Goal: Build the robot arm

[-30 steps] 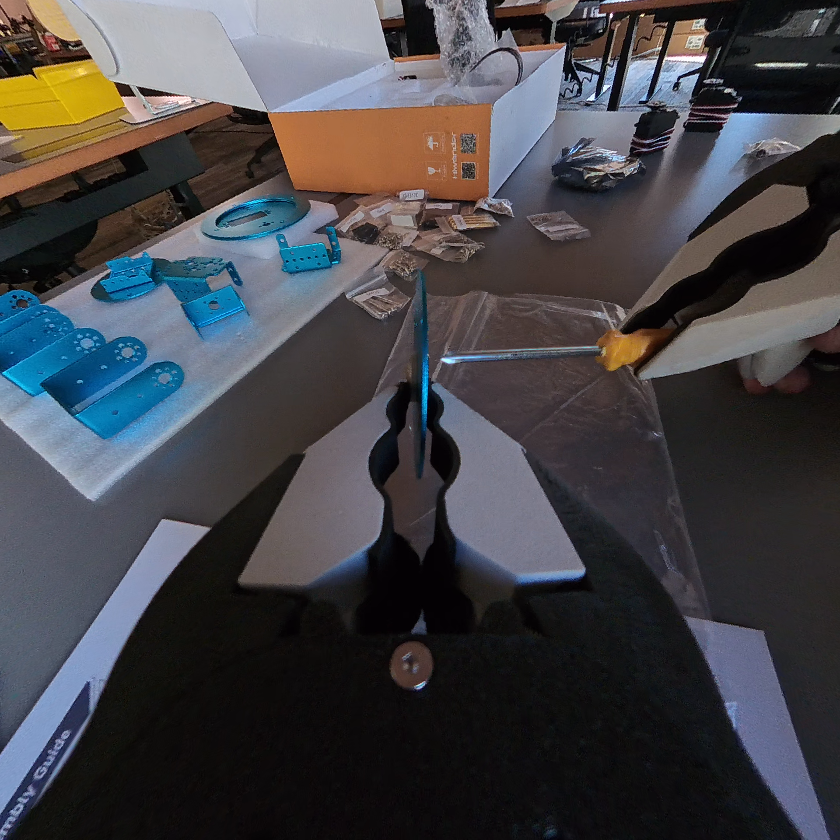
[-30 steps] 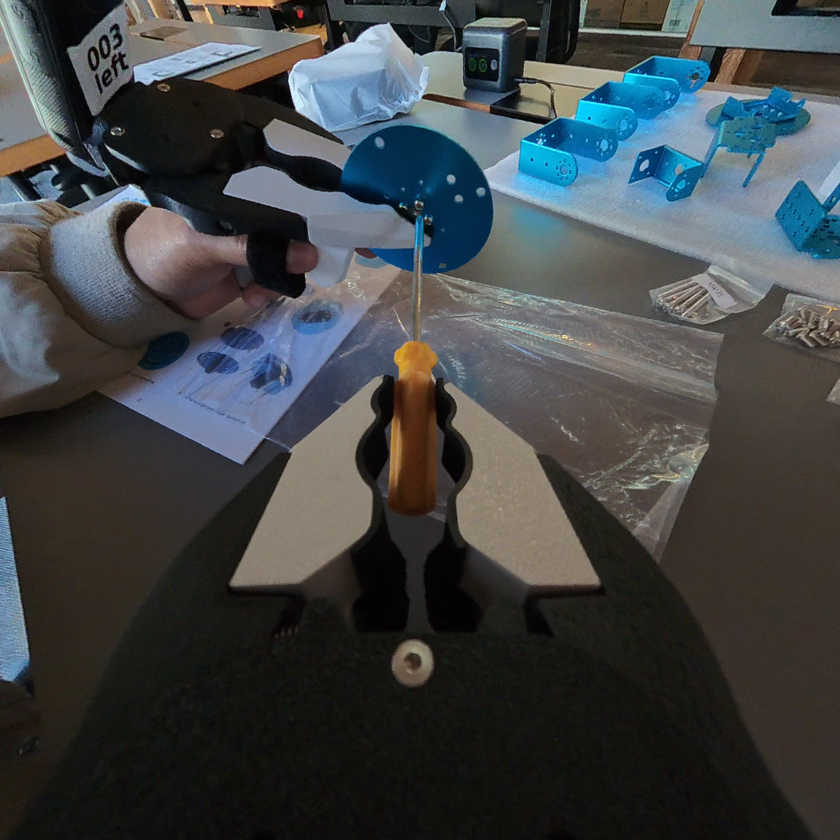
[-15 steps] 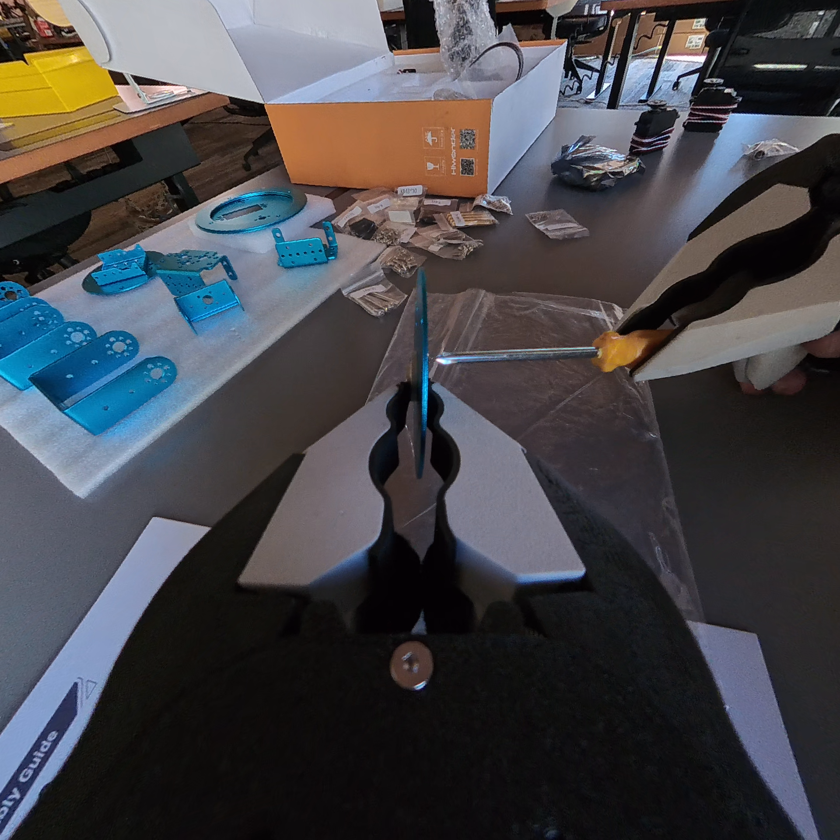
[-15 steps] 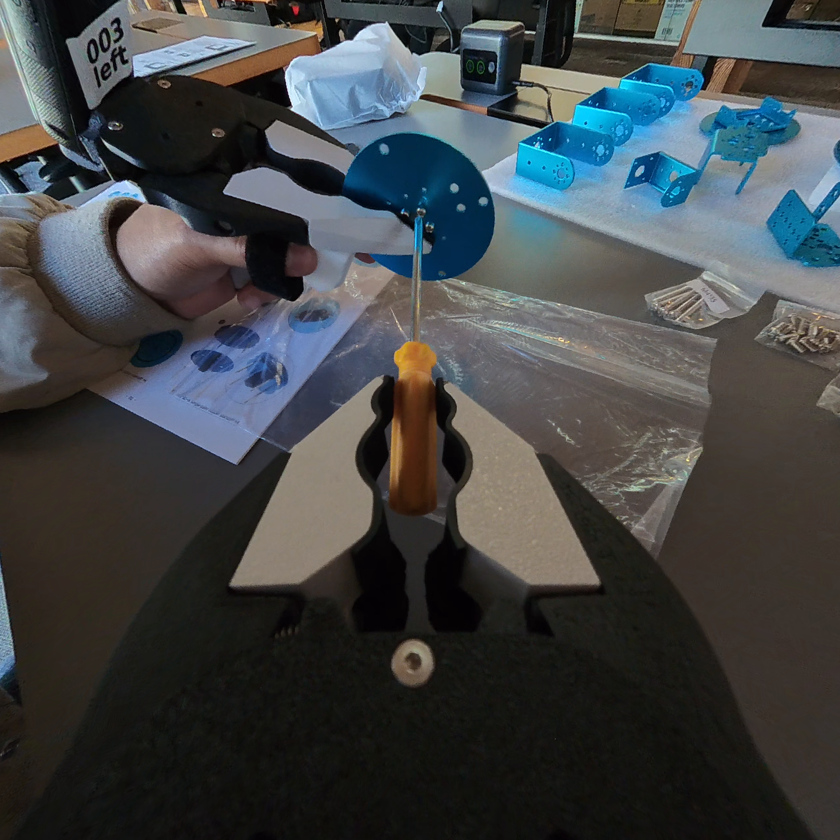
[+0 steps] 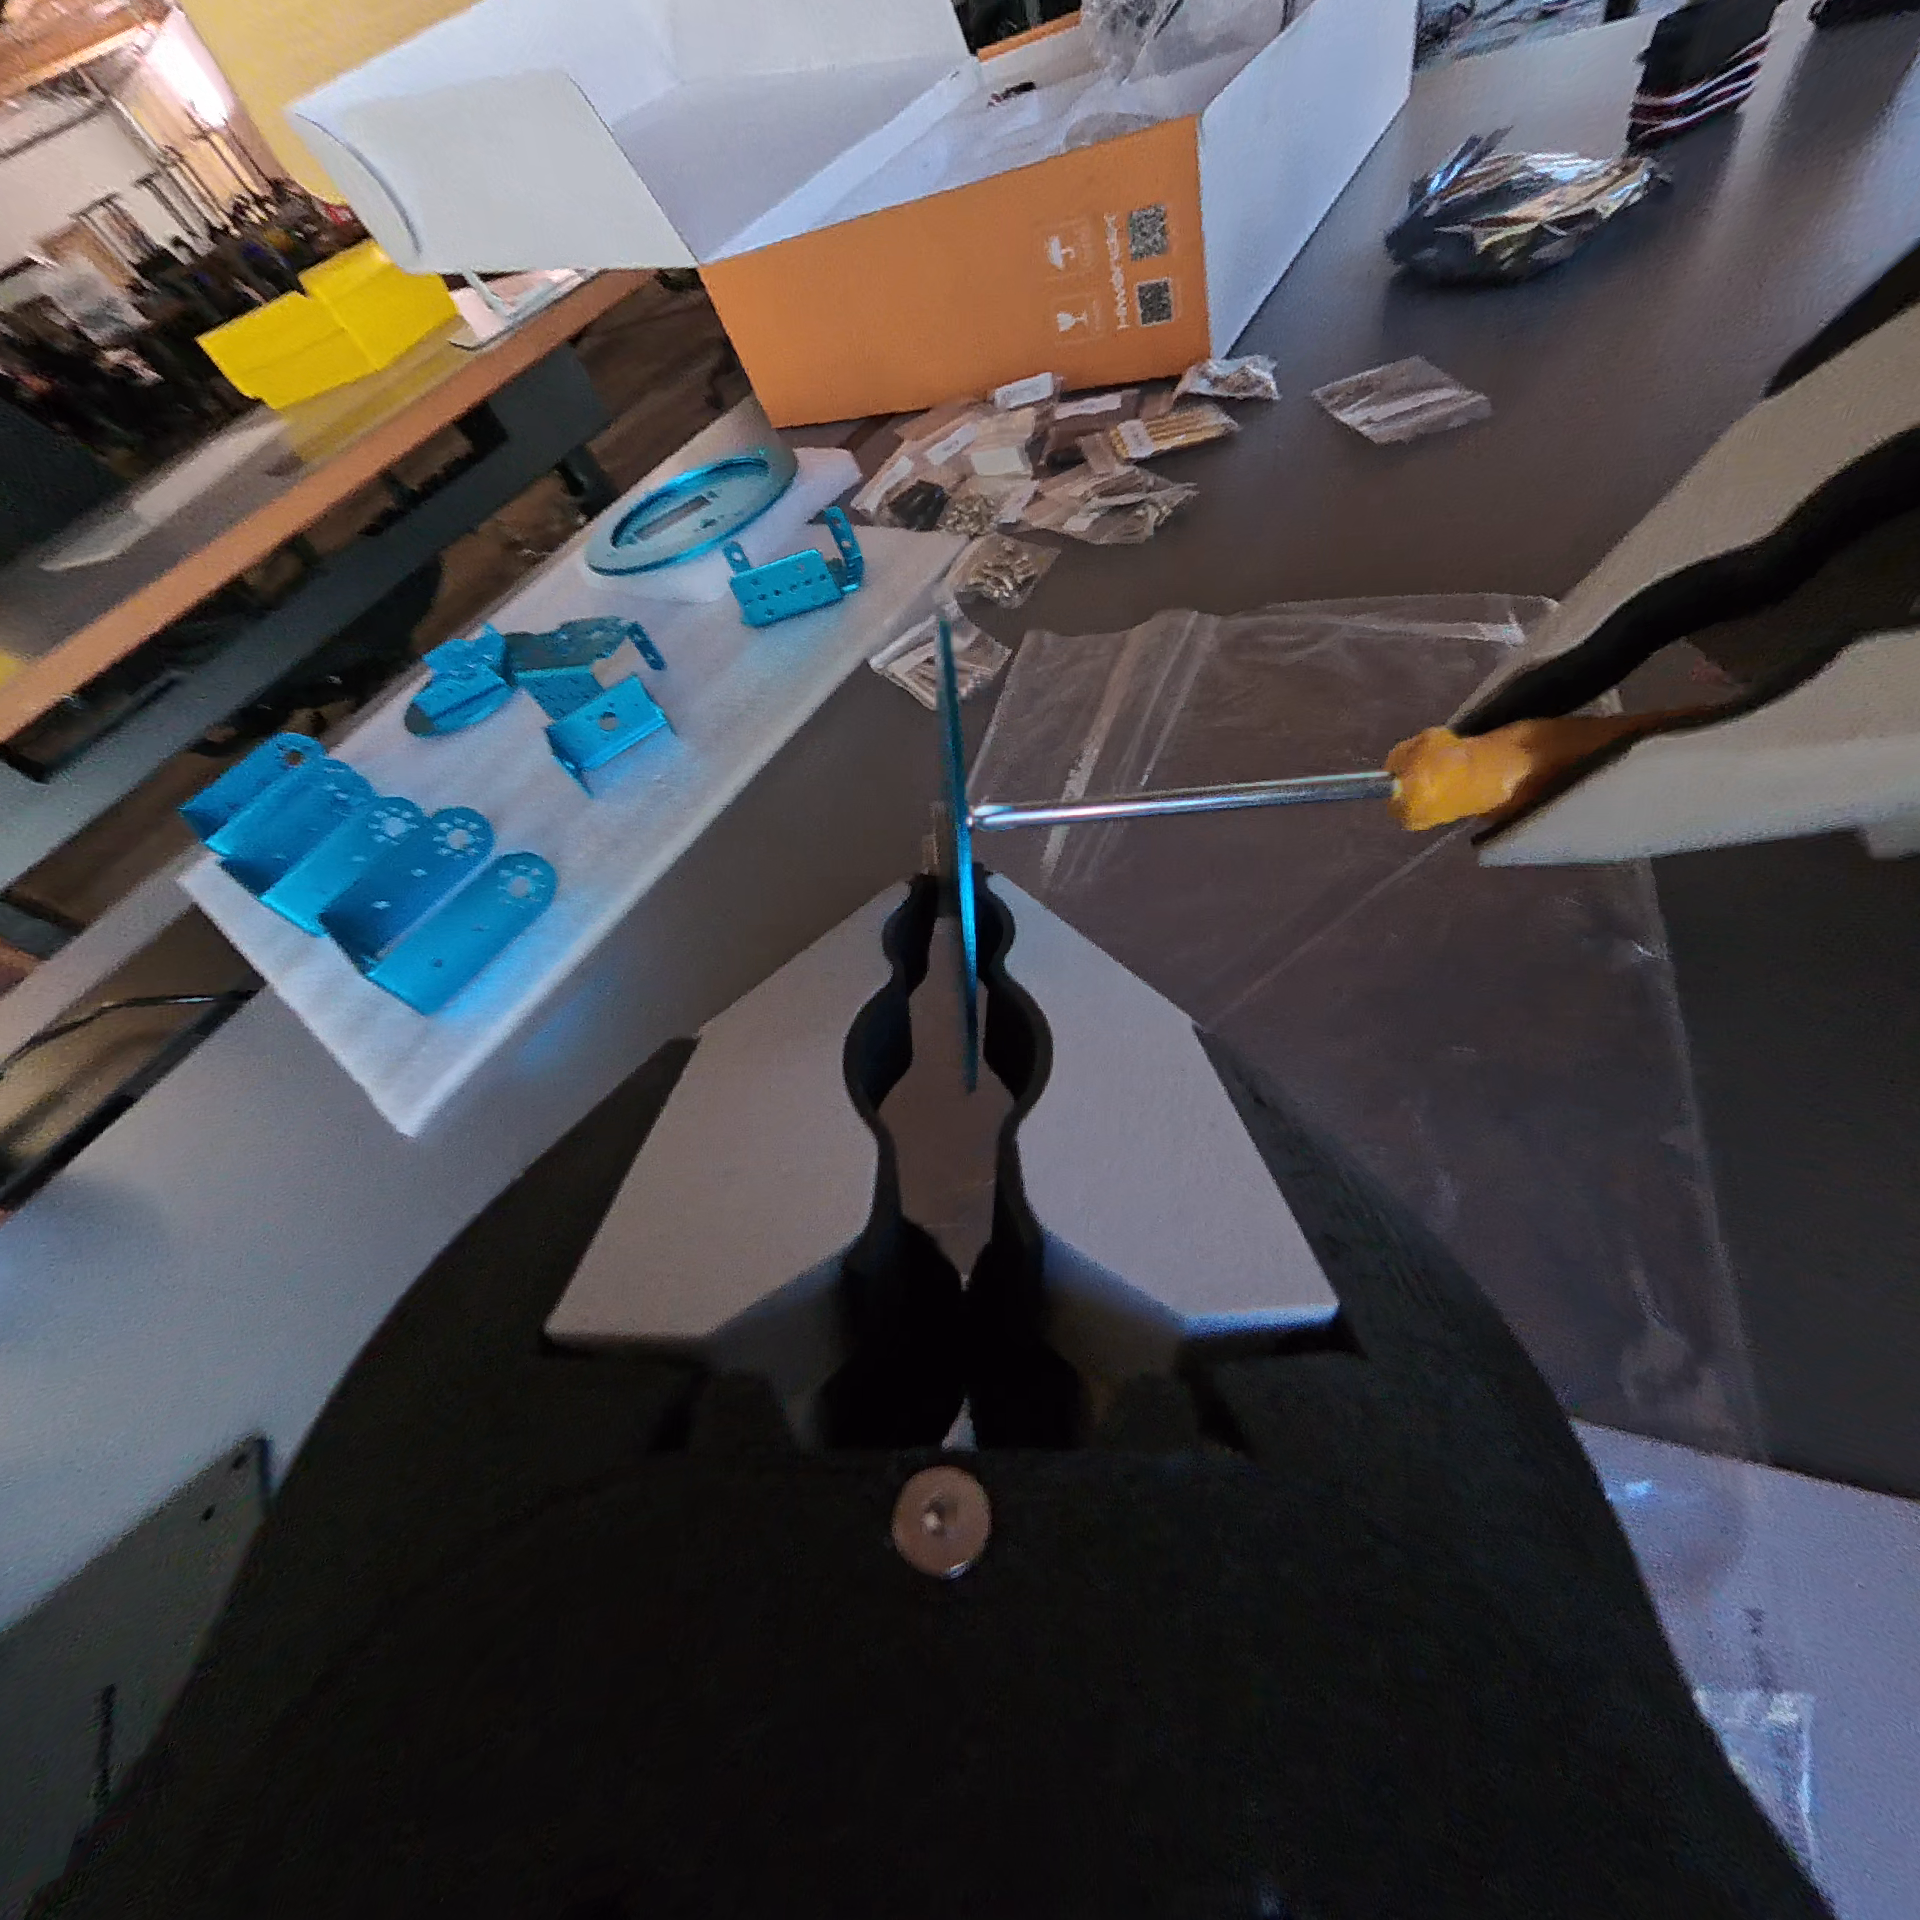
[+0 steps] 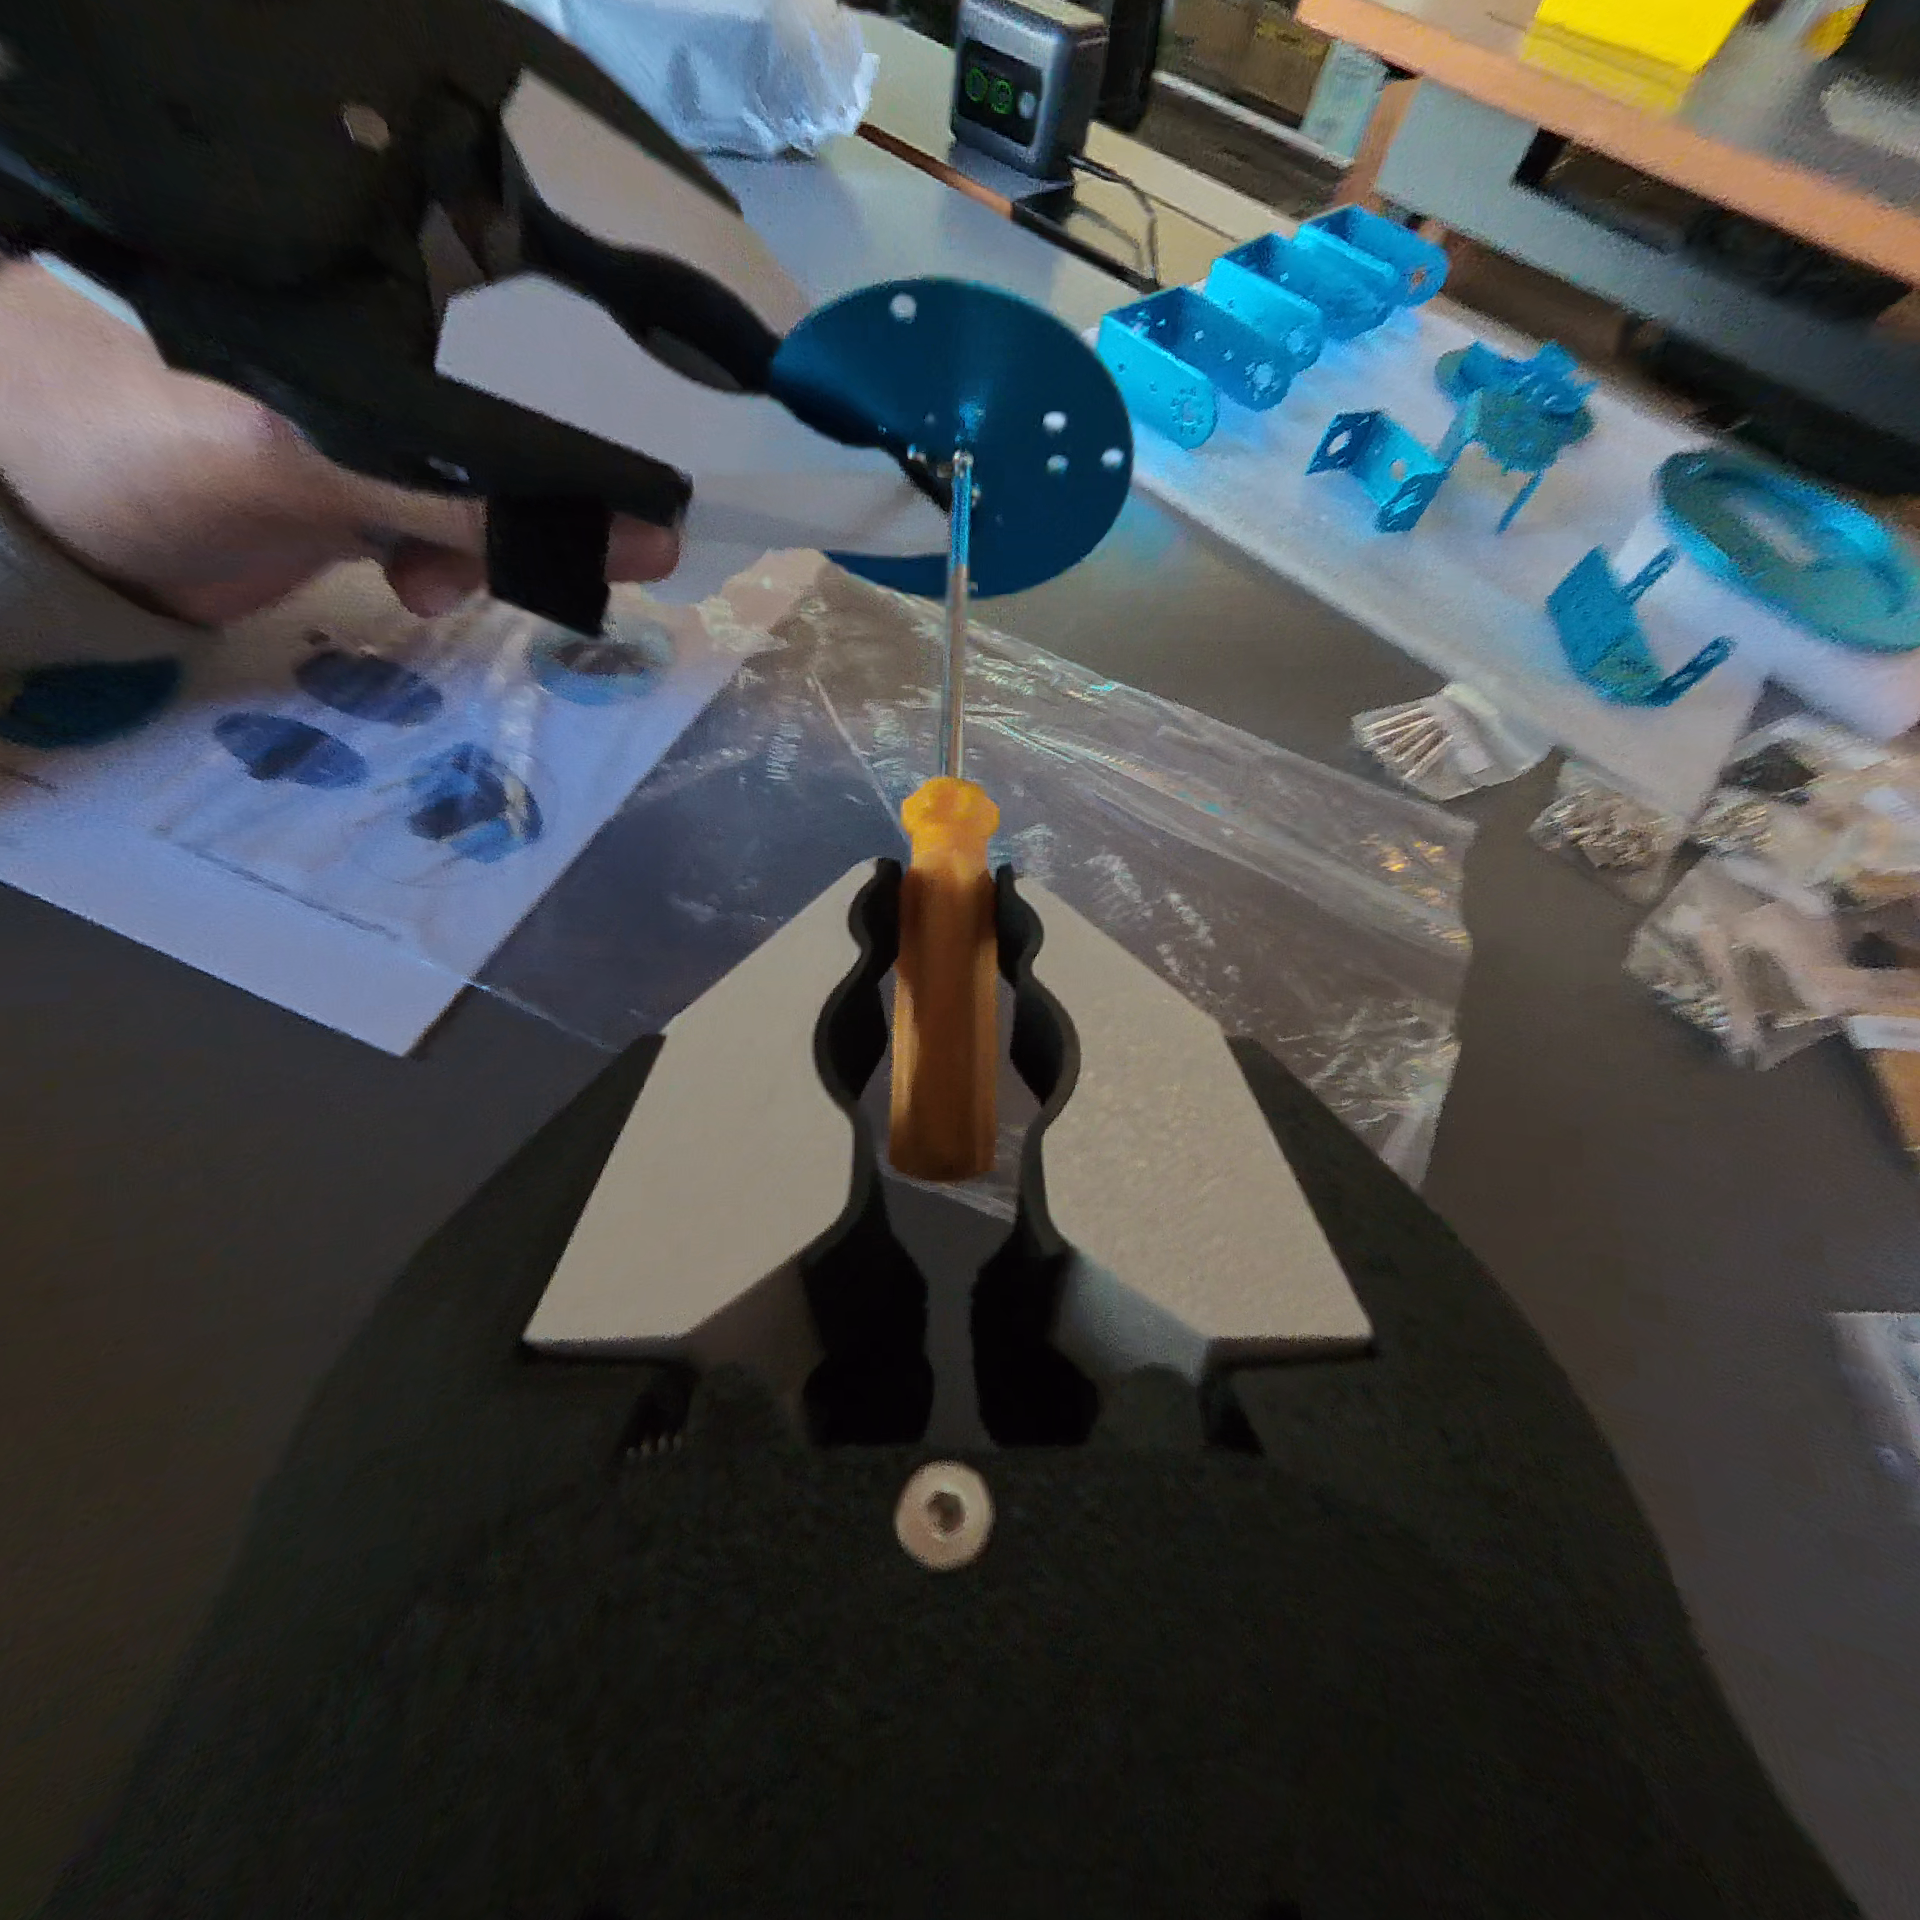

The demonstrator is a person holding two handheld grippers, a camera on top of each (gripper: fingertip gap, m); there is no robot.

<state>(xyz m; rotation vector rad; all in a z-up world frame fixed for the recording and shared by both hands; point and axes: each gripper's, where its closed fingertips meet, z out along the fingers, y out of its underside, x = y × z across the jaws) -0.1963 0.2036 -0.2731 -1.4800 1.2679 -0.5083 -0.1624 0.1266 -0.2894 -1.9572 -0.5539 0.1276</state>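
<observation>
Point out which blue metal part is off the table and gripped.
The round blue disc, clamped on edge in the left gripper, with the screwdriver tip at its face. Every other blue bracket lies loose on the white foam sheet.

Both tongs look alike: the left tongs [image 5: 951,894] and right tongs [image 6: 943,883] each have a black, felt-textured body, pale grey wedge fingers [image 5: 1101,1153] with wavy black inner edges, and one silver screw [image 6: 943,1527] at the centre.

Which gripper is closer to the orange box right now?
Left. The left gripper, shut on the blue disc, points toward the orange box across the table; the right gripper, shut on the screwdriver, comes in from the side.
</observation>
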